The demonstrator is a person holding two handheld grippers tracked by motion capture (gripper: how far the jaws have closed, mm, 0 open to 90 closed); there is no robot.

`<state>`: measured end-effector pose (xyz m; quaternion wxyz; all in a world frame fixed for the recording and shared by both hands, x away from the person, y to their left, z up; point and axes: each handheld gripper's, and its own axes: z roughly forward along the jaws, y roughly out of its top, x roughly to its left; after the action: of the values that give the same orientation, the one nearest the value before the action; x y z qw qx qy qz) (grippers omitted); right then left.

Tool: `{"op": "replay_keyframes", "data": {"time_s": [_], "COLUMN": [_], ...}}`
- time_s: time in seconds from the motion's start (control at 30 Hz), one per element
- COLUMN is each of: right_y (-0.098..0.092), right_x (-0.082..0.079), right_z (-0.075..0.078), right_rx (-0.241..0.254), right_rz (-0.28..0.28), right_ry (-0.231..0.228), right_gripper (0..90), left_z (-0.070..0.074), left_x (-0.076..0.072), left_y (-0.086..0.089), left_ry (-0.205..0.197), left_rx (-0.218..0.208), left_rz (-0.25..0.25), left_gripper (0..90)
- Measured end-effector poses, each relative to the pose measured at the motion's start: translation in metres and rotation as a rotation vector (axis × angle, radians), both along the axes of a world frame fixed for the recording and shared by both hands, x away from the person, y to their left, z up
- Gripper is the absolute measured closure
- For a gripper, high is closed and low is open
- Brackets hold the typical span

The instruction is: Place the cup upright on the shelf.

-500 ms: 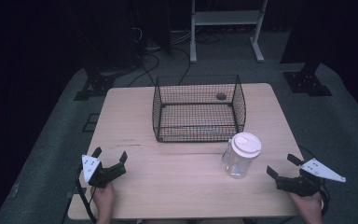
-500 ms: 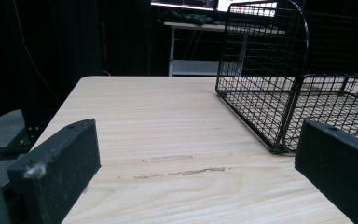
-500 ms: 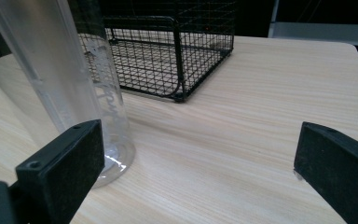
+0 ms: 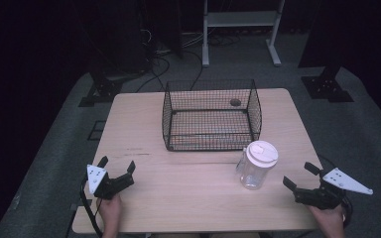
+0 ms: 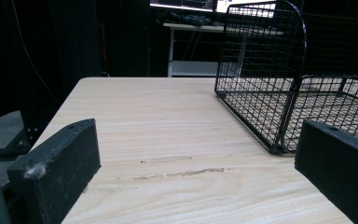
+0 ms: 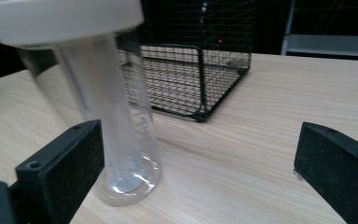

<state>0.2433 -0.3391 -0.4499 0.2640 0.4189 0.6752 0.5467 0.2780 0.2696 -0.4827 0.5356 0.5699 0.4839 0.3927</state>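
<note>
1. The clear plastic jar (image 4: 257, 166) with a white lid stands upright on the wooden table (image 4: 188, 198), just in front of the black wire basket (image 4: 211, 114), near its right front corner.
2. The right gripper (image 4: 302, 179) is near the jar, at its right side, not touching it; its jaws stand wide apart and hold nothing.
3. The left gripper (image 4: 115, 167) rests at the left front part of the table, well apart from the jar, jaws also spread and holding nothing.
4. I judge the work is at its very beginning: the jar is not yet grasped, and the basket has only a small dark thing (image 4: 235, 102) at the back.
5. Left to do, probably: approach, close on the jar, lift.
</note>
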Motion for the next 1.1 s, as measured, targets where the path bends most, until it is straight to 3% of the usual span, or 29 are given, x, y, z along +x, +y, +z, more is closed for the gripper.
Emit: {"op": "replay_keyframes", "data": {"time_s": [0.3, 0.53, 0.87, 1.1], "right_y": [0.011, 0.029, 0.050, 0.061], "right_x": [-0.012, -0.016, -0.009, -0.001], "right_z": [0.017, 0.033, 0.042, 0.047], "right_rx": [0.017, 0.030, -0.006, -0.025], "right_rz": [0.060, 0.120, 0.142, 0.126], "right_ry": [-0.026, -0.055, -0.031, -0.023], "right_gripper": [0.9, 0.9, 0.9, 0.9], "left_z": [0.000, 0.000, 0.000, 0.000], "left_x": [0.000, 0.000, -0.001, -0.001], "left_y": [0.001, 0.001, 0.000, 0.001], "left_ry": [-0.001, -0.001, -0.002, -0.005], "left_rx": [-0.004, -0.006, -0.001, -0.010], "left_rz": [-0.003, -0.003, -0.009, -0.006], "left_gripper": [0.0, 0.0, 0.0, 0.0]}}
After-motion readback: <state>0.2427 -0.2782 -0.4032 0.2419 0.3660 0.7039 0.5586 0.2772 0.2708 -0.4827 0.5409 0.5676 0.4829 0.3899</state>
